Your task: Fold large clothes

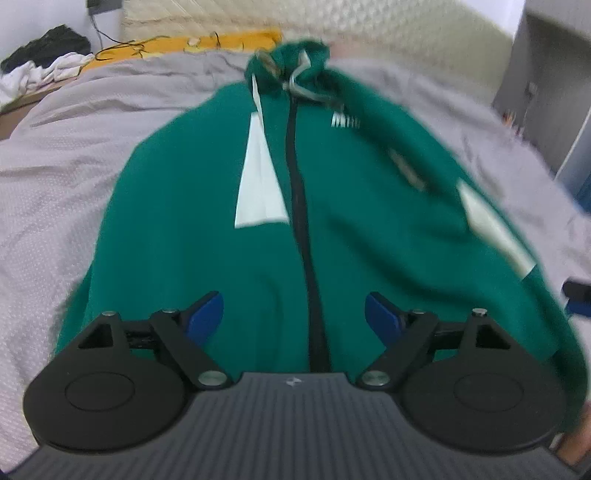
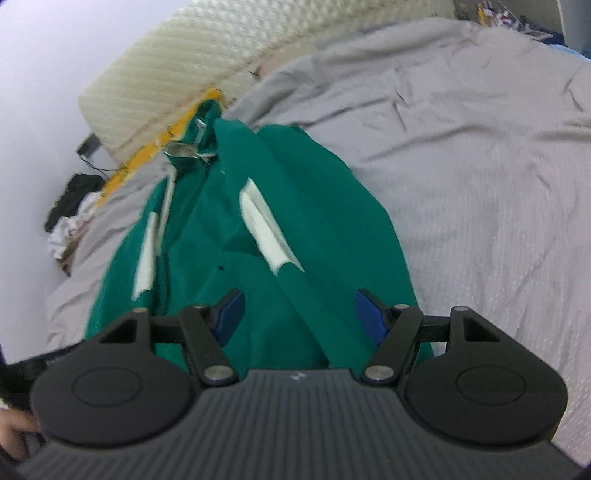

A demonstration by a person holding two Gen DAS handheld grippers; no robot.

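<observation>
the green jacket (image 1: 207, 266) lies front-up on the grey bedspread (image 1: 55, 206), its dark zip (image 1: 301, 221) running from the bottom hem up to a bunched hood (image 1: 288, 70) at the far end, with white panels on the chest and on the sleeve (image 2: 269, 229) that is folded in over the body (in the right wrist view that sleeve crosses diagonally toward the hem)

the left gripper (image 1: 293, 315) hovers over the lower middle of the jacket, blue pads spread wide with nothing between them but cloth lying beneath, untouched. the right gripper (image 2: 299, 315) hangs over the hem on the jacket's right side, jaws moderately apart and also empty; the folded sleeve passes under the gap but the pads are not pressing it

judging by this, the sides look partly tucked in and the lengthwise fold is not yet made; the next move would call for both grippers to drop to the bottom hem, pinch it at two corners and carry it up toward the hood

further out, a cream quilted headboard (image 1: 332, 26) stands behind a yellow strip (image 1: 177, 46) with cables on it, and a heap of dark and white clothes (image 1: 40, 62) sits in the far left corner by the pale wall
</observation>
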